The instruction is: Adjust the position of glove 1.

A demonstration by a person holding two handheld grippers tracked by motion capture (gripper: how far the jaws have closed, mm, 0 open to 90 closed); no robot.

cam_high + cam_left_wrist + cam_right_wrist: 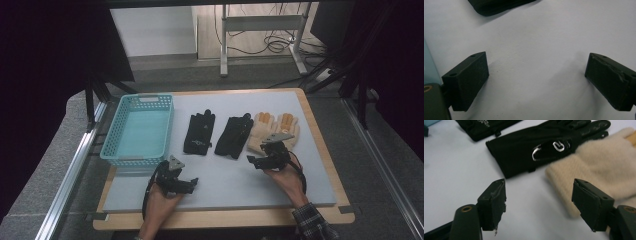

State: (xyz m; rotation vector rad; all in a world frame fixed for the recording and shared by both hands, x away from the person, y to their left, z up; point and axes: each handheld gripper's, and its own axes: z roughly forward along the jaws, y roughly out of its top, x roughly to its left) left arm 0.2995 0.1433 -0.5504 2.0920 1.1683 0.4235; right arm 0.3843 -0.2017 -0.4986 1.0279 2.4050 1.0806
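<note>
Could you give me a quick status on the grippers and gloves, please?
Left gripper open over bare mat. Right gripper open, nothing between its jaws, at the cream glove's cuff. Black glove overlaps it.

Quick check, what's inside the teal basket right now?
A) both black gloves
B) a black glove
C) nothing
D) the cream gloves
C: the basket shows a bare floor in the high view, while the two black gloves and the cream gloves all lie on the mat to its right.
</note>
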